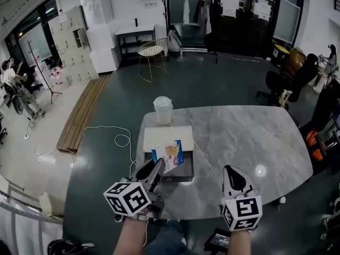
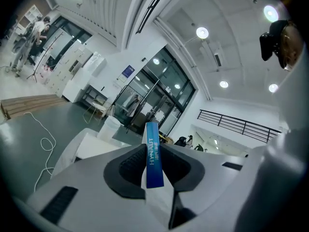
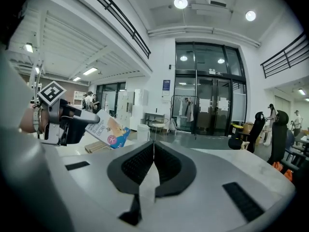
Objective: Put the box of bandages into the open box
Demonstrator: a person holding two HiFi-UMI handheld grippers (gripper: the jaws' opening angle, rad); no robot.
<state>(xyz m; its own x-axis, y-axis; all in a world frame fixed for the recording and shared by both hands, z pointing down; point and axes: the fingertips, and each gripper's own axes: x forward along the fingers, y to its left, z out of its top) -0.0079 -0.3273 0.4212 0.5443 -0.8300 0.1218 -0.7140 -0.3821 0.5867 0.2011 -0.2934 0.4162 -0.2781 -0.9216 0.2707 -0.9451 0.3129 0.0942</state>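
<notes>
**BANDAGE BOX HELD OVER OPEN BOX: RELEASE STILL TO COME**

Finds the left gripper (image 1: 155, 168) clamped on the bandage box (image 1: 171, 154), pinching its thin sides near one end and leaving most of it jutting ahead of the tips, tilted. Places the open box (image 1: 187, 169) on the table (image 1: 249, 137), just ahead of and below those tips. Puts the bandage box above the dark tray, apparently not yet resting in it. Notes a white lid (image 1: 167, 137) lying flat just beyond the tray and a cup (image 1: 163, 110) farther ahead. Finds the right gripper (image 3: 153, 151) with jaws together on nothing, well off to the right of the left one and apart from both boxes.

Judges the step in hand to be lowering and letting go.

Risks from here:

- Shallow grip. Holds little of the bandage box between the pads. Could let it pivot or slide out early on a quick drop or a twist of the wrist.
- Tilted release. Could land one corner on the tray's rim if let go from height or at this angle. Could then leave the bandage box propped half out, or tipped onto the lid or the table.
- Contact with the tray. Could shove or tilt the open box by pressing the tips or the bandage box against its near wall on the way down.
- No support from the right. Leaves the tray unsteadied and free to slide under any such push.

Cannot tell the tray's depth from these views.
</notes>
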